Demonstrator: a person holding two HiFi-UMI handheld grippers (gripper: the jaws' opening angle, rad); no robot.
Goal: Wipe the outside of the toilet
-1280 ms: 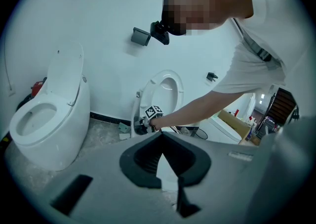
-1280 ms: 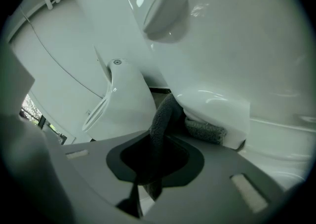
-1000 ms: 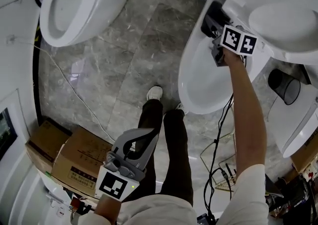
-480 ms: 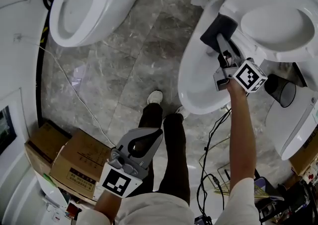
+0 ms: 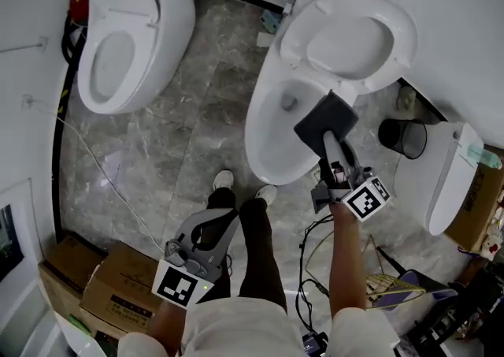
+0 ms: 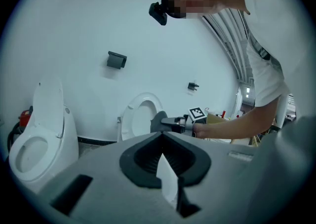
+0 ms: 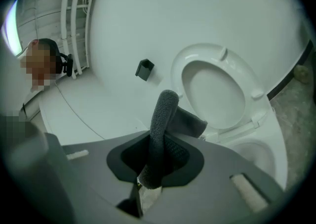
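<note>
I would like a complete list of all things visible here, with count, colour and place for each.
open toilet: one, white, centre, seat raised
left toilet: one, white, upper left
right toilet: one, white, right edge
cloth: one, dark grey, above the open toilet's bowl
waste bin: one, black, on the floor right of the open toilet
cardboard boxes: two, brown, lower left
floor: grey marble
legs: two, dark trousers, bottom centre
left gripper: grey, shut, empty, beside the legs
right gripper: grey, shut on the cloth
</note>
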